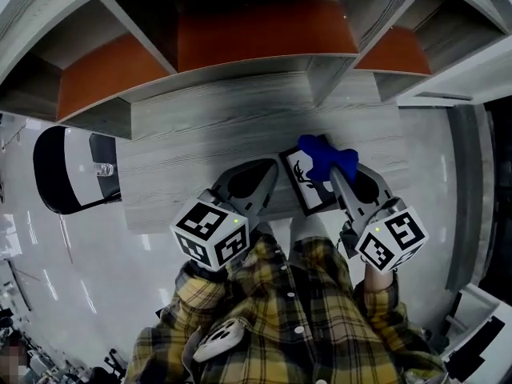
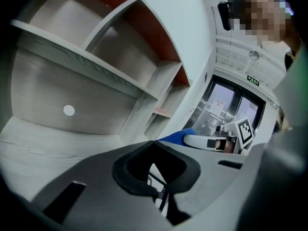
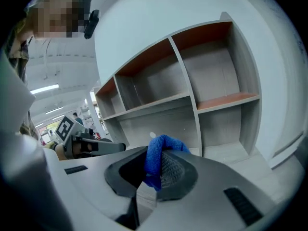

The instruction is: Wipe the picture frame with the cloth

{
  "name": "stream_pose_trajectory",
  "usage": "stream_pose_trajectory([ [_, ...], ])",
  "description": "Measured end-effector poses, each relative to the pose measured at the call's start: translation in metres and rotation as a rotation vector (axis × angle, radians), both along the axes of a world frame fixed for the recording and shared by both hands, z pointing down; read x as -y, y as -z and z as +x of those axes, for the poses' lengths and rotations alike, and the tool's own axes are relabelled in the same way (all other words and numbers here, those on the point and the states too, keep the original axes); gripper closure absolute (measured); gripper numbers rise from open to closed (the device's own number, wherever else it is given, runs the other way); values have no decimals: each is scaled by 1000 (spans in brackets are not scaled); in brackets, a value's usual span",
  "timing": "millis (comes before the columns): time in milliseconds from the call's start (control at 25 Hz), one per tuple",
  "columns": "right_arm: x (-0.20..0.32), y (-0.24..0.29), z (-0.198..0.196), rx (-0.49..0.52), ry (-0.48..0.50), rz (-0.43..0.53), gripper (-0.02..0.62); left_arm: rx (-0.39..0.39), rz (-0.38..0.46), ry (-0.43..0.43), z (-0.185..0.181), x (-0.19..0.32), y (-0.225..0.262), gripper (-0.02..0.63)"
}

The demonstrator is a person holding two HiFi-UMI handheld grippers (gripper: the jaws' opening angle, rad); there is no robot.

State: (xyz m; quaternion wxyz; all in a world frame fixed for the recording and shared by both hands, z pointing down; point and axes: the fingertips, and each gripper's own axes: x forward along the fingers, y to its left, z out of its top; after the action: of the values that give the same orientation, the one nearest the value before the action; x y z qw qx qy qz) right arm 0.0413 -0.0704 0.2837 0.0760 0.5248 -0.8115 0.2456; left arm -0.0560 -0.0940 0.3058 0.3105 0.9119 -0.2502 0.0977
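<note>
The picture frame (image 1: 308, 184) lay on the desk (image 1: 208, 134) by its near edge, long axis running near to far, between the two grippers. The right gripper (image 1: 336, 174) was clenched on the blue cloth (image 1: 324, 157), which sat bunched over the frame's far right corner, so that hand was nearer for wiping. The left gripper (image 1: 269, 173) was closed beside the frame's left edge. Its own view showed a sliver of frame at the jaws, though not whether it was pinched. The right gripper view showed the cloth gripped but hid the frame.
</note>
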Motion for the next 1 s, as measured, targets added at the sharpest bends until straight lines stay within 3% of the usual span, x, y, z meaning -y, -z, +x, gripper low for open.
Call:
stream_pose_trajectory([
  [160,-6,-22,3,10,-23,-51,554,25,-96,-19,9,-2,-41,601],
  [400,-12,-54,12,42,-11,-121,554,113,-261,43,24,-16,-123,600],
  [720,-7,-76,9,59,111,-154,554,215,-409,123,34,-39,-209,598],
  [840,-6,-81,10,70,128,-162,554,269,-399,140,38,-45,-227,598],
  [1000,-6,-87,17,84,136,-180,554,397,-243,96,43,-49,-237,578],
])
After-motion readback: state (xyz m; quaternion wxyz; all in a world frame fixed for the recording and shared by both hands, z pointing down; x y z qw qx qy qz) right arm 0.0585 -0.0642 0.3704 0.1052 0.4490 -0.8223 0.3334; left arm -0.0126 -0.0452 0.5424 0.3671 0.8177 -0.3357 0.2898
